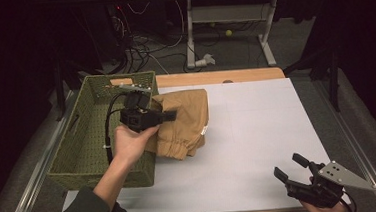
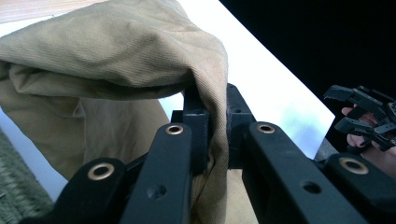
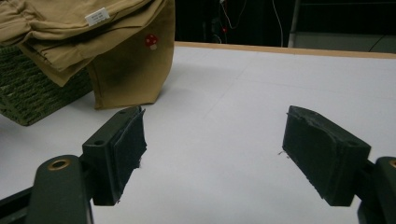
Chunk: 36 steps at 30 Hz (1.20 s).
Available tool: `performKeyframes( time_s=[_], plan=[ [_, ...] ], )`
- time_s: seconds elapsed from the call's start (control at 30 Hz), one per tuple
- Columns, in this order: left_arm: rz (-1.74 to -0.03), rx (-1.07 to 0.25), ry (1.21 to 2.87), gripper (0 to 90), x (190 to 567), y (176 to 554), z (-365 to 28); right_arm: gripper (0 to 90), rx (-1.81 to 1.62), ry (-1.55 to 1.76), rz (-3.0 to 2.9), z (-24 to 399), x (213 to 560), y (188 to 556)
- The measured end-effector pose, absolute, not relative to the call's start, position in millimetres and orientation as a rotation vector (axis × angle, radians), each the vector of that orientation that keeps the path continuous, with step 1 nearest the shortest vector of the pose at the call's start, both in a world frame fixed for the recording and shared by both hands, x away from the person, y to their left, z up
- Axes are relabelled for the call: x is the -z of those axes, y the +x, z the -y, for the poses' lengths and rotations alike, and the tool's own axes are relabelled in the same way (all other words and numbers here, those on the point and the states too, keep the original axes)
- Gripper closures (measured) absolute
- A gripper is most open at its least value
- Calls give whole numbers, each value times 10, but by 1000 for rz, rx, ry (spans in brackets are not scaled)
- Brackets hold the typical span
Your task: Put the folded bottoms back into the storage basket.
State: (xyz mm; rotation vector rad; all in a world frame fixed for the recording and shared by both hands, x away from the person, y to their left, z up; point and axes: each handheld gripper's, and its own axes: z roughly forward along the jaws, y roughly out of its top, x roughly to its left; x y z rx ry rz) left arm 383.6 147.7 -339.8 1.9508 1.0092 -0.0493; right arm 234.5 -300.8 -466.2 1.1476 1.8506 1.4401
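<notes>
Overhead, left claw (image 1: 169,115) clamped on a fold of the tan garment (image 1: 184,121); left gripper view confirms cloth pinched between both jaws, pads pressing it from either side. Garment (image 2: 112,56) bunched, lifted at the pinched fold, hanging partly over the right-hand rim of the green woven basket (image 1: 85,138) and partly on the white table (image 1: 258,131). Elastic cuff end droops toward the table just beside the basket's near corner. Right gripper view shows the garment (image 3: 126,70) draped down the basket wall (image 3: 37,98), with a white label on top and a small red mushroom patch on the hanging panel.

Basket sits at the table's left edge; its inside looks bare as far as the high view lets me see. Its rim lies directly under the cloth and touches it.

Right claw (image 1: 291,168) well apart, at the near right corner of the table, jaws spread wide with nothing between them; right gripper view looks along the open jaws across bare white table toward the garment. Grey three-cornered plate (image 1: 343,175) on top of it.

Around: wooden strip (image 1: 219,76) along the table's far edge, a second desk frame (image 1: 230,28) beyond, cables on the dark floor, a small yellow ball (image 1: 228,33) under that desk.
</notes>
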Motion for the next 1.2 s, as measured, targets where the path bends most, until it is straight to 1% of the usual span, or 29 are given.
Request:
performKeyframes(
  time_s=[0.4,0.73,1.2],
  plan=[
    [-1021,34,1924,817,3319,3803,-1649,220,-1440,1150,-1850,3006,4663,2346],
    [-999,0,1893,818,3191,3712,-1758,220,-1439,1146,-1853,3002,4664,2351],
    [-979,-29,1879,818,3087,3624,-1840,220,-1439,1147,-1853,2999,4664,2352]
  ],
)
